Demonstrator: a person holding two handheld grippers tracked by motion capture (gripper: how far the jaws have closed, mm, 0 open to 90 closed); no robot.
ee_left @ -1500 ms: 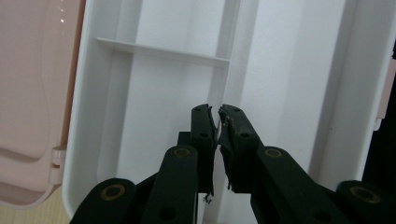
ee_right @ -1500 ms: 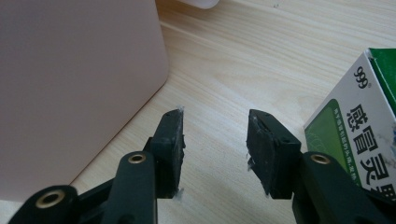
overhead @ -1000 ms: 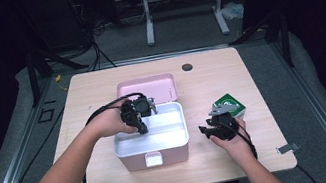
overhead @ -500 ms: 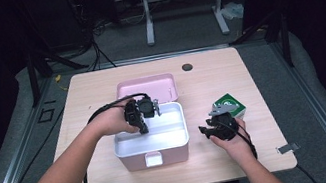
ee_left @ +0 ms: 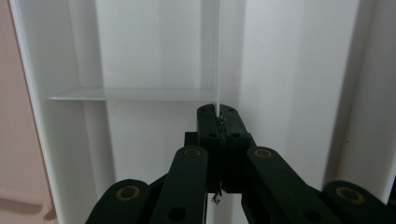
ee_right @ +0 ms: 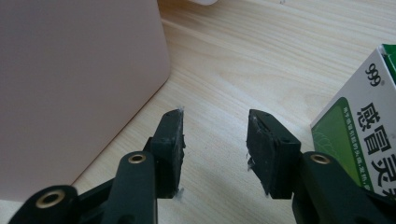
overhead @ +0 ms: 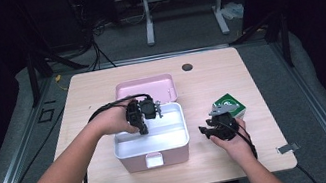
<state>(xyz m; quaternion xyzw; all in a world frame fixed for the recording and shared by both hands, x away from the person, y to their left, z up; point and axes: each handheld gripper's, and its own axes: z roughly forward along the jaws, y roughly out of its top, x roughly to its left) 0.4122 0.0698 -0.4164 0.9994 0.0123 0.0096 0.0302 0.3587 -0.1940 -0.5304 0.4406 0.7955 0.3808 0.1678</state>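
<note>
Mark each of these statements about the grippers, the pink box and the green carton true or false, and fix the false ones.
1. The left gripper is clamped on a thin white divider inside the box. True.
2. The right gripper holds the green and white carton. False: its jaws stand open over bare table, the carton beside them.
3. The box's lid lies behind the box. True.
4. The carton sits inside the box. False: it rests on the table to the box's right.
5. The box is pink outside and white inside. True.
</note>
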